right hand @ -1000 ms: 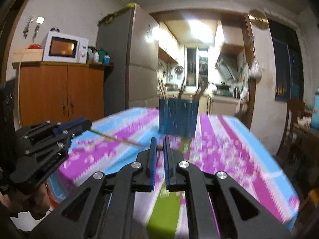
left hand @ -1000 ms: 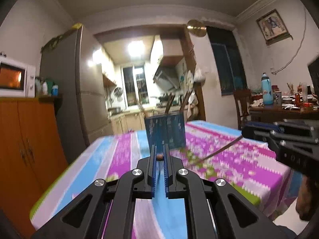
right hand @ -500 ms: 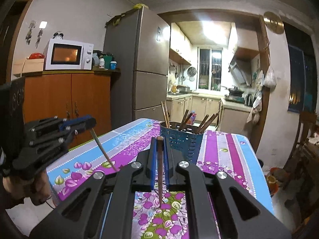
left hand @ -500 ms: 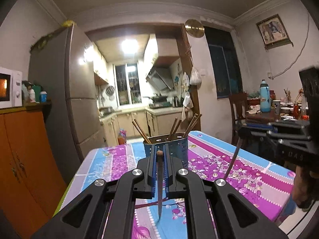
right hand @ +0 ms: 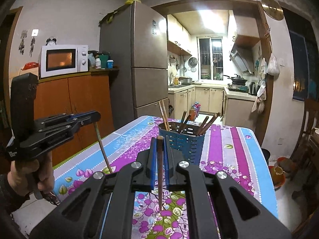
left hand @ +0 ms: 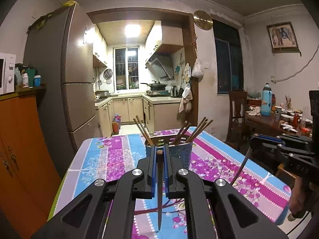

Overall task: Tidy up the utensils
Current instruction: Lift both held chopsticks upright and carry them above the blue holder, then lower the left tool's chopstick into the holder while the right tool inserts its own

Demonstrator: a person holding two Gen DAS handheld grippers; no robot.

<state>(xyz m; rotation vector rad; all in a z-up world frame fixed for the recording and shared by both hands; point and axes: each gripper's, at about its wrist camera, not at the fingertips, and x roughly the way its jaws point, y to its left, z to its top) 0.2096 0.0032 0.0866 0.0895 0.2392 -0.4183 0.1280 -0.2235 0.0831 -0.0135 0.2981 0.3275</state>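
The black left gripper with blue pads [left hand: 159,155] is closed, and its jaws pinch a thin brown wooden chopstick [left hand: 159,189] that hangs down between them. The black right gripper with blue pads [right hand: 159,145] is closed in the same way on a second brown wooden chopstick [right hand: 160,171]. A bare hand [right hand: 30,174] grips the left gripper's handle from below.

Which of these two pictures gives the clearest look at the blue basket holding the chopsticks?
The right wrist view: the blue utensil basket shows most of its slotted wall beside the hand-held gripper. In the left wrist view the basket sits partly hidden behind the fingers.
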